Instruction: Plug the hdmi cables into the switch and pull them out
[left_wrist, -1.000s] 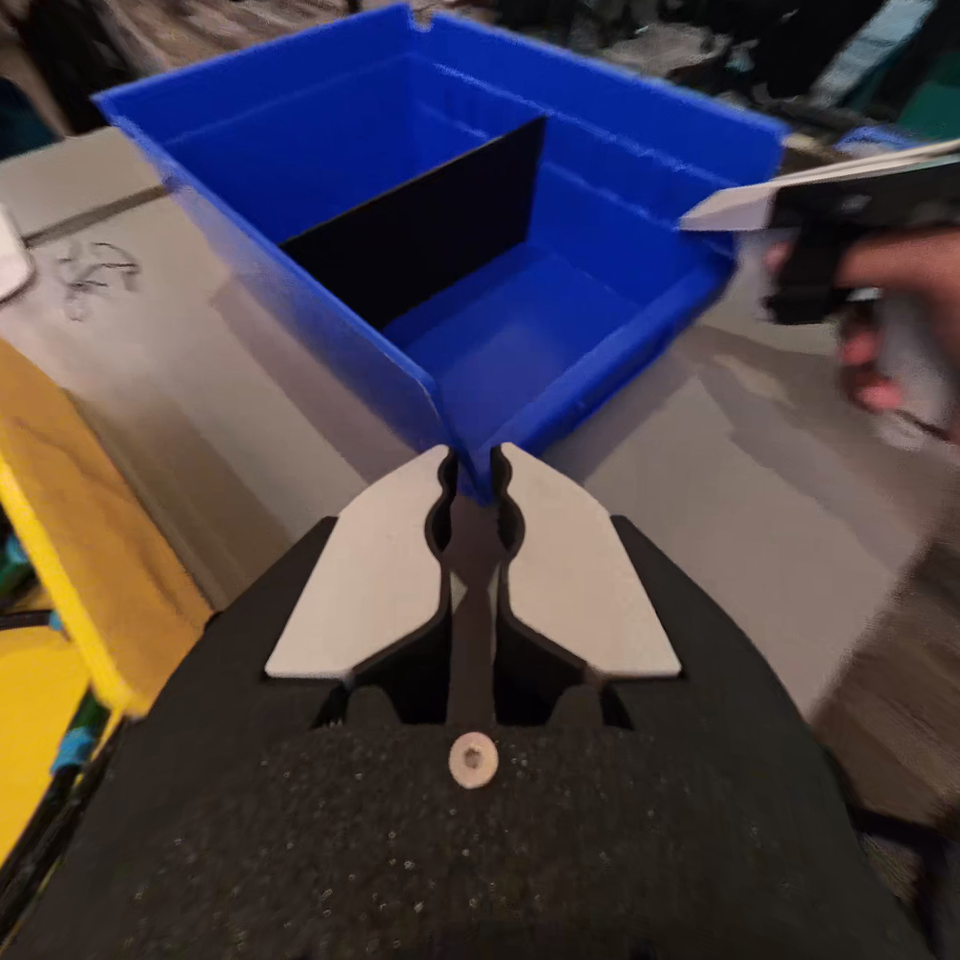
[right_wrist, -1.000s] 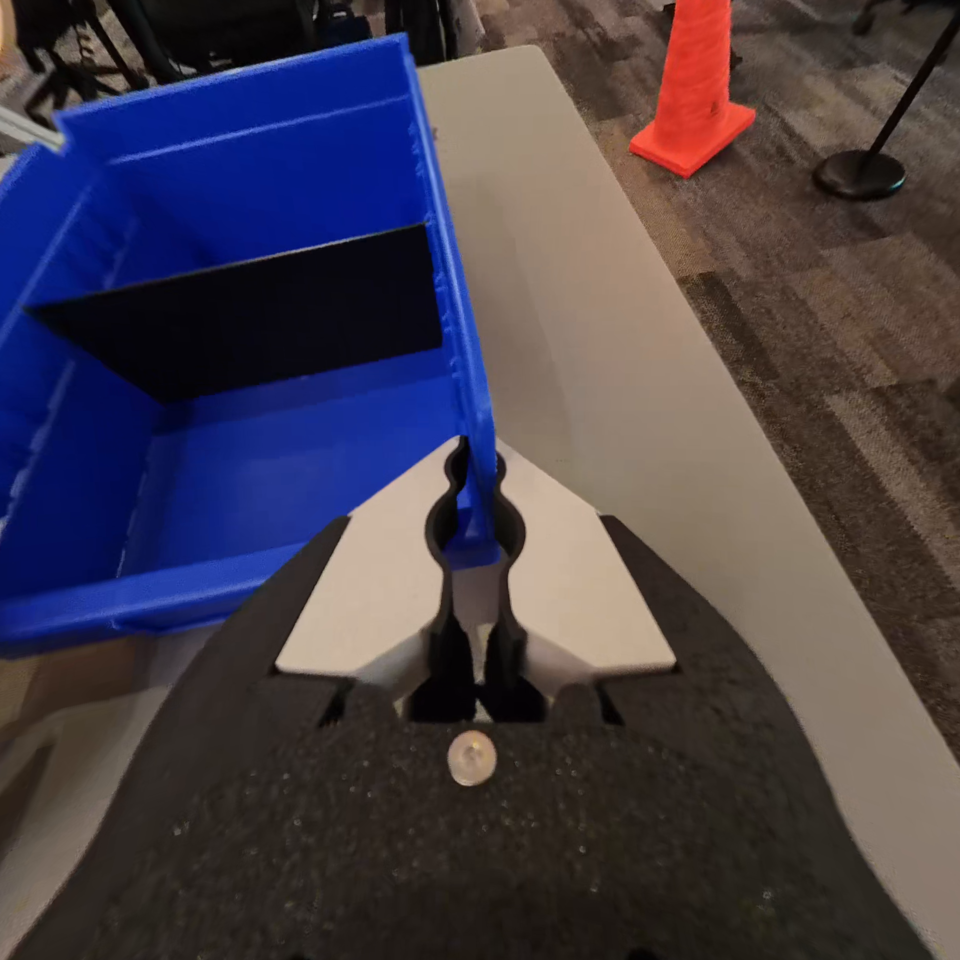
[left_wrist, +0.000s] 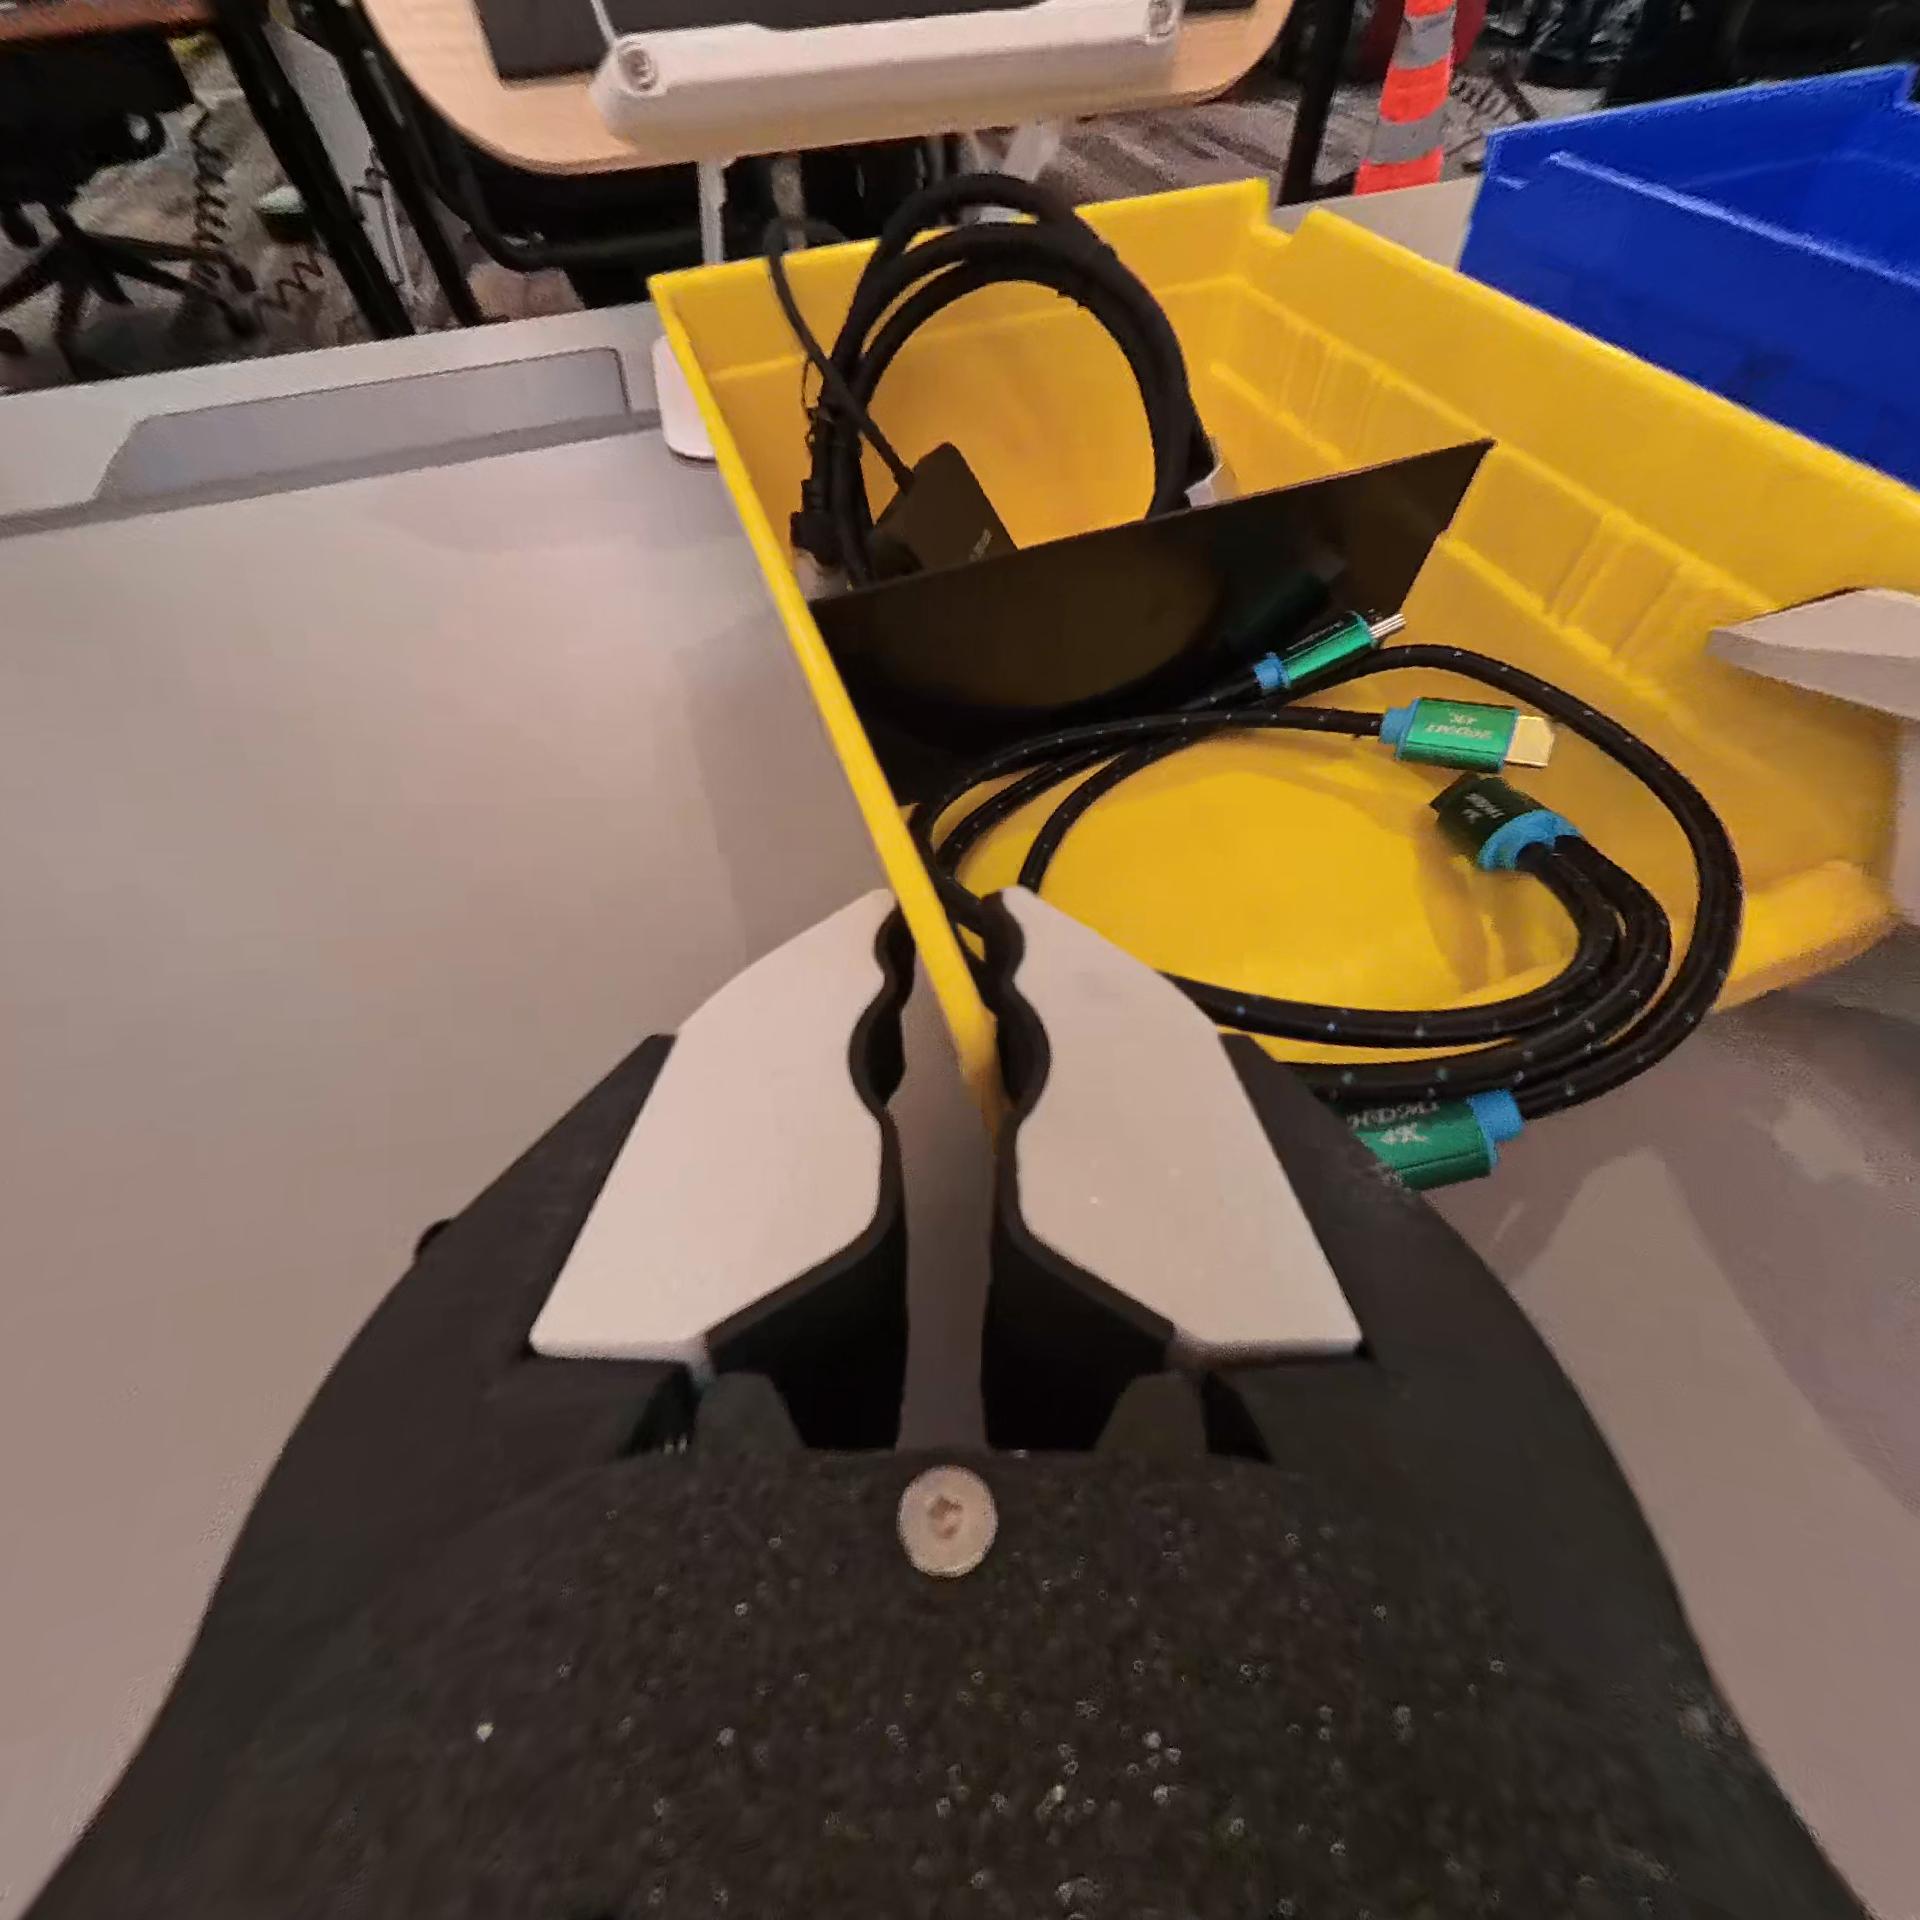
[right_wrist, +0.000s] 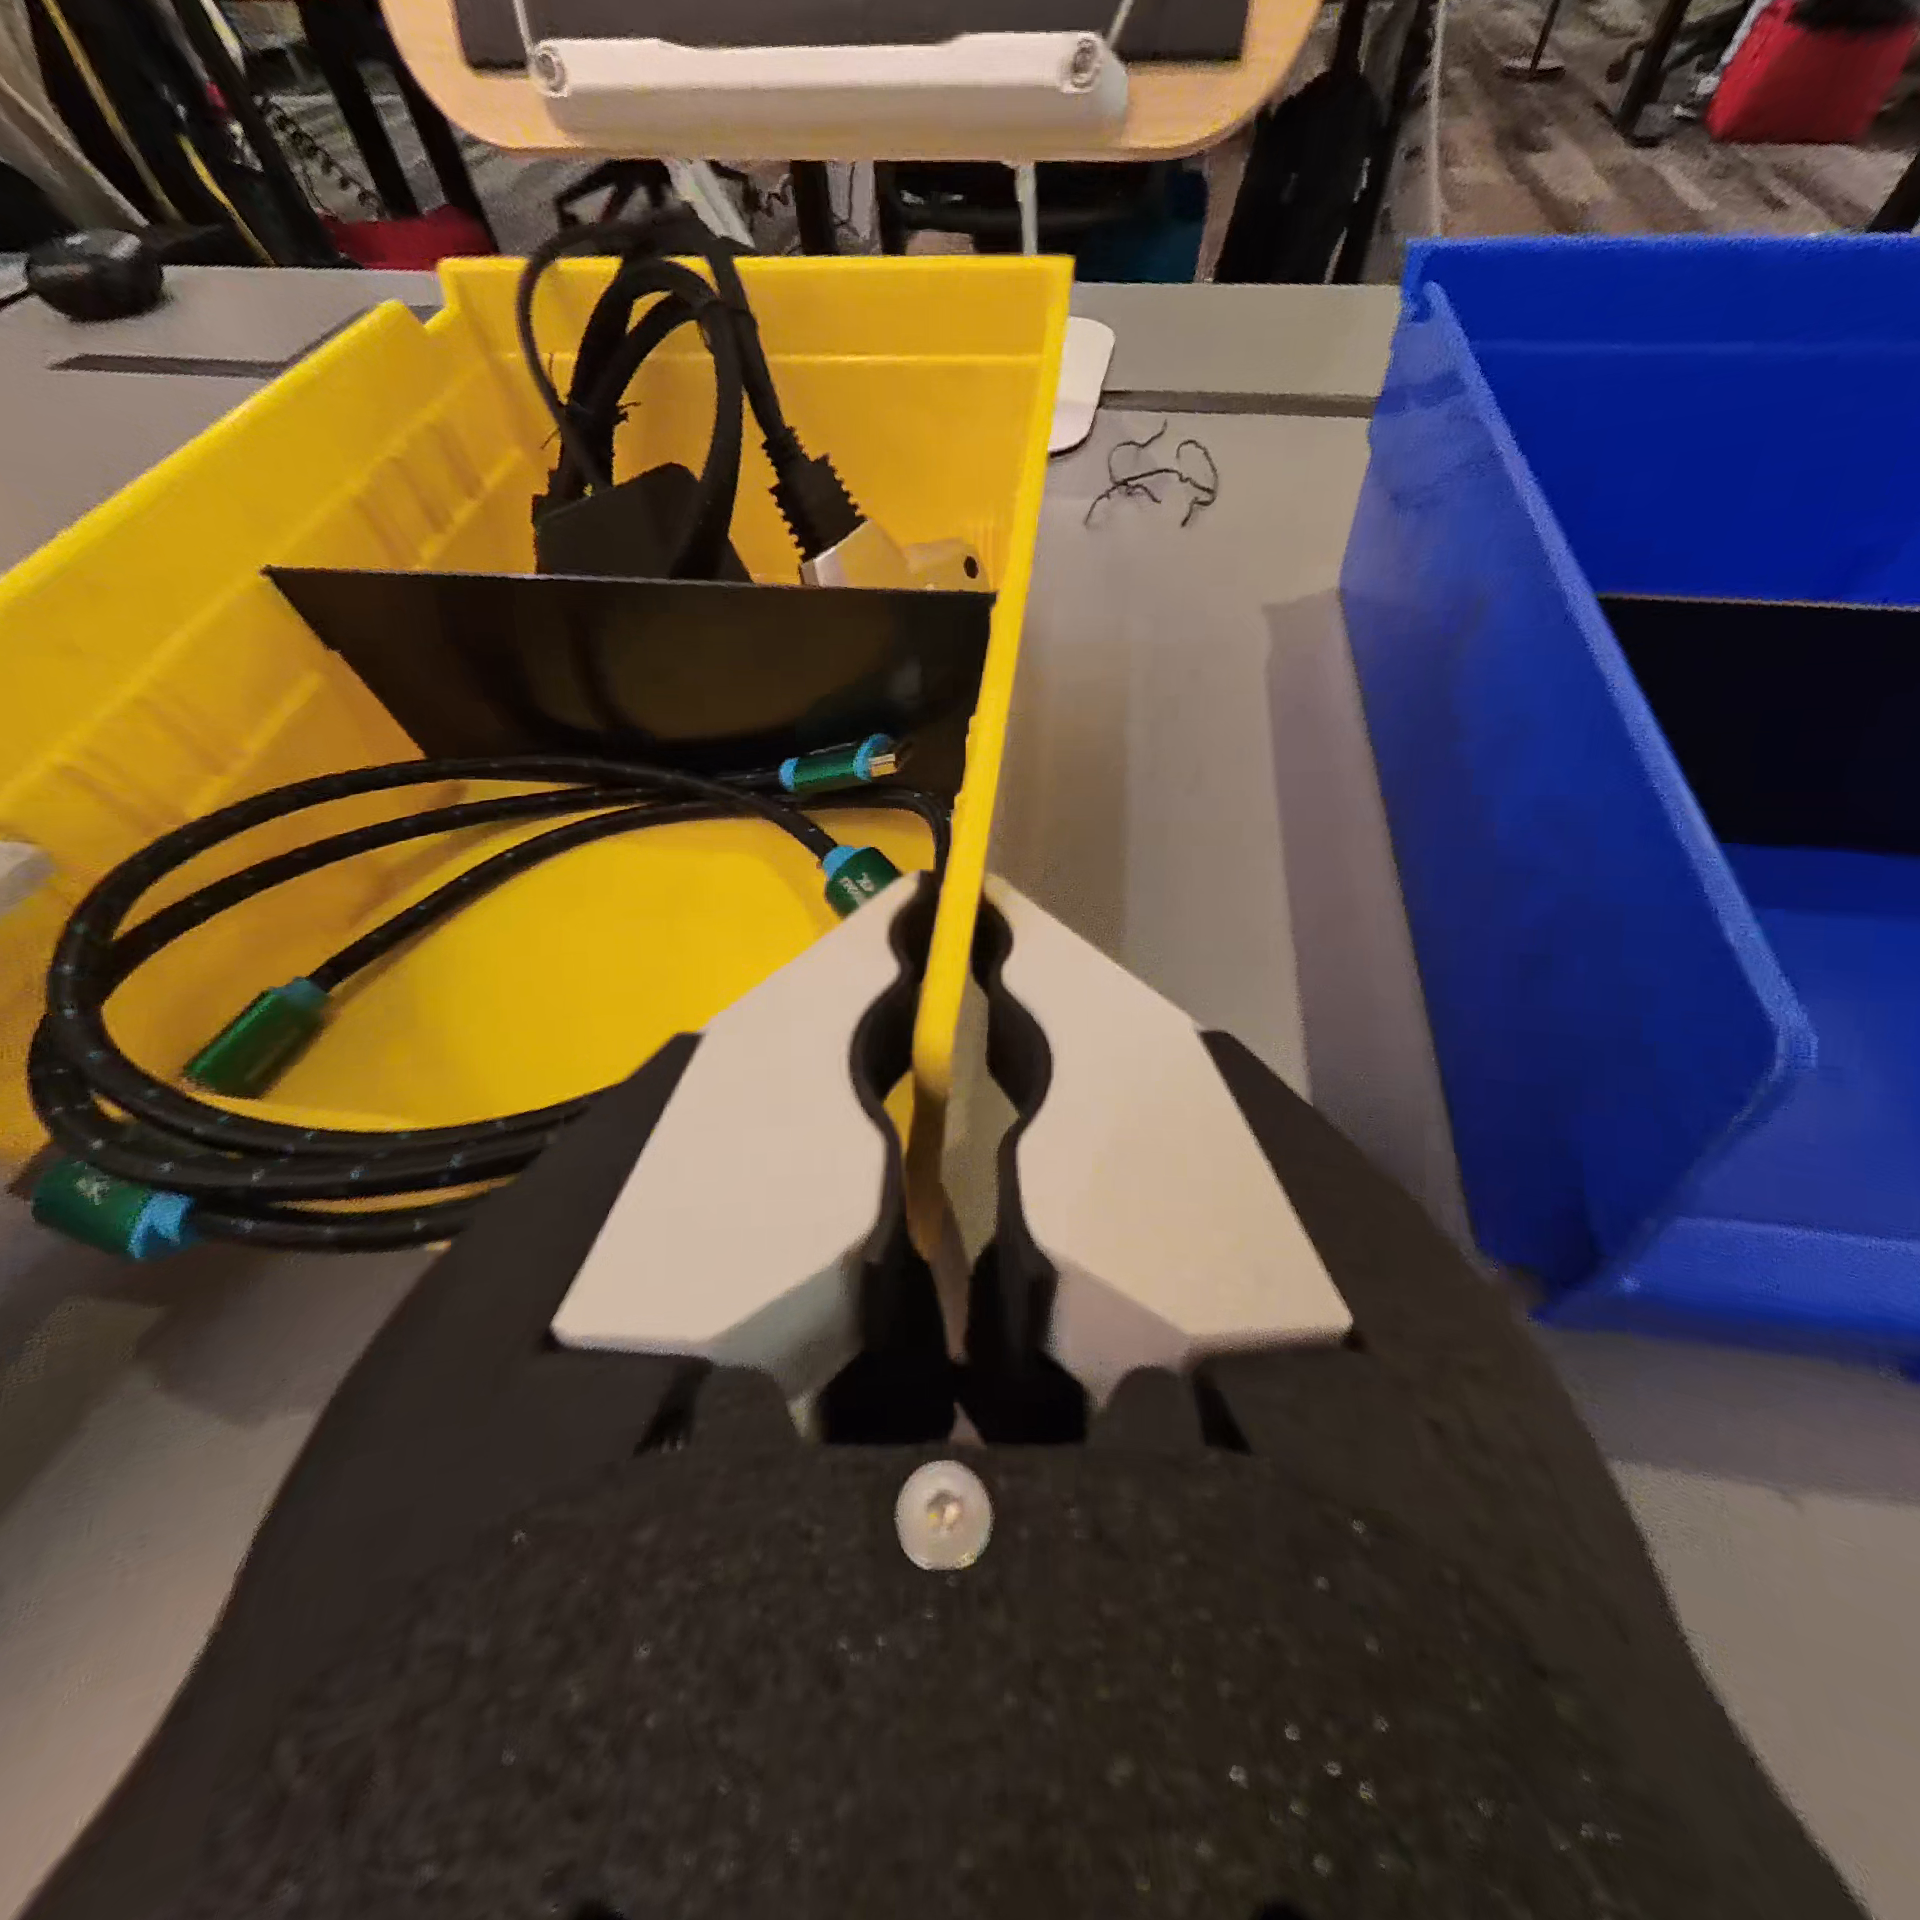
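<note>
- The cables (left_wrist: 1621, 966) are lying coiled in the front part of the yellow bin (left_wrist: 1351, 343), with their green plugs (left_wrist: 1455, 732) loose; one plug (right_wrist: 104, 1205) is hanging out over the low front lip.
- The switch (left_wrist: 935, 520), a dark box as far as I can tell, is sitting behind the black divider (left_wrist: 1143, 613) with another black cable (right_wrist: 665, 343).
- The left gripper (left_wrist: 943, 935) is pinching the bin's left wall, and the right gripper (right_wrist: 951, 914) is pinching its right wall; both are nearly closed on the plastic.
- The blue bin (right_wrist: 1558, 779) is standing beside it on the grey table (left_wrist: 364, 779).
- Nothing is plugged yet, I think.
- If the bin is being moved or tilted, the hanging plug could be dragging its coil out, or a thin wall could be slipping from the fingers.
</note>
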